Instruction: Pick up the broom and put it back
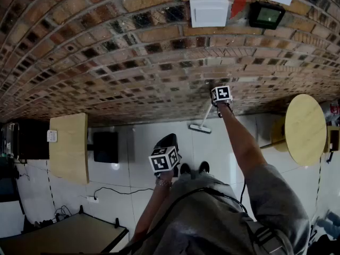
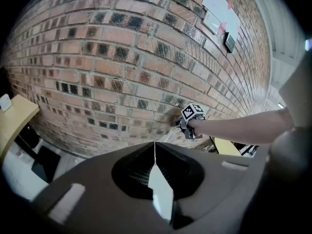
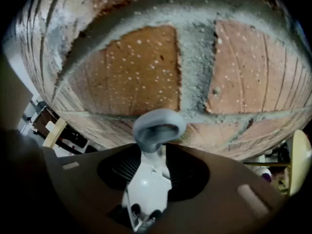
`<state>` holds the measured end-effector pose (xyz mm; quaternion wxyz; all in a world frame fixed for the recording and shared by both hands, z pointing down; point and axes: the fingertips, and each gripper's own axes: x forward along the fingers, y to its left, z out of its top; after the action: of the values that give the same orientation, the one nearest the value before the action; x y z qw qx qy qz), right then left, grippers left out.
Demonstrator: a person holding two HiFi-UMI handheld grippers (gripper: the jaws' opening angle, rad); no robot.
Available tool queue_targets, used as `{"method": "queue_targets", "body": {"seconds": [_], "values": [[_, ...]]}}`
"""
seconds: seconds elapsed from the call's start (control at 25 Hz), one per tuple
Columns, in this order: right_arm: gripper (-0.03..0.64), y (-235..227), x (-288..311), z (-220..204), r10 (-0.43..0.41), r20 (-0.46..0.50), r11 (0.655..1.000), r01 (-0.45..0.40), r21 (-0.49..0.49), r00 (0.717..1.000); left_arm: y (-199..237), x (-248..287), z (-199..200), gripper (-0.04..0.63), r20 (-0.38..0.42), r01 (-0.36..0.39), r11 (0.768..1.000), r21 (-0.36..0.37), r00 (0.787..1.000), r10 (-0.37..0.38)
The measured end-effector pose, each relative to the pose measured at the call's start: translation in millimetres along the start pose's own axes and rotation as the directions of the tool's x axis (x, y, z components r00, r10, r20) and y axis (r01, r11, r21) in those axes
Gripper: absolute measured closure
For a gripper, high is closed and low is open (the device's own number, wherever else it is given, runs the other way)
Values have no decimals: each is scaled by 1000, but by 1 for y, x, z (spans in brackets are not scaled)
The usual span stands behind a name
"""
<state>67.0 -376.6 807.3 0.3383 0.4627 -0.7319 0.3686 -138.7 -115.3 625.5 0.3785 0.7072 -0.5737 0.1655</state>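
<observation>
Against the far brick wall [image 1: 106, 52], which fills most of the head view, the task looks nearly finished. The white floor [image 1: 138, 158] runs bare along the wall's foot, with a wooden table [image 1: 69, 147] well off to the left and 1 round table [image 1: 305, 129] well off to the right, so there is plenty of room to draw back on either side. The broom [image 1: 201, 127] stands tilted, its head on the floor near the wall and its white handle rising to the right. The right gripper [image 1: 220, 101] has its 2 jaws closed on the handle just under the grey hanging loop, very near the bricks. The left gripper [image 2: 155, 145] hangs nearer the body, jaw tips together, holding nothing. By my reading, only resting the handle on the wall and letting go remains.
</observation>
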Motion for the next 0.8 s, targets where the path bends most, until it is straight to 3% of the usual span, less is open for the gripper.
{"method": "queue_targets", "body": {"seconds": [0.08,0.32,0.56,0.8], "values": [[517,-11,-1,4,-30,7,999,29,20,1000,5,2,0,626,3,-7,1000,-7,1000,7],[520,-8,-10,0,-17,48,1000,17,-9,999,4,3,1,626,11,-3,1000,1,1000,3],[522,20,-43,-53,47,117,992,-33,-122,992,-20,8,-7,626,2,51,997,58,999,-51],[522,43,-106,-101,63,222,987,-28,-159,973,-54,12,1,626,19,120,983,139,992,-124]]}}
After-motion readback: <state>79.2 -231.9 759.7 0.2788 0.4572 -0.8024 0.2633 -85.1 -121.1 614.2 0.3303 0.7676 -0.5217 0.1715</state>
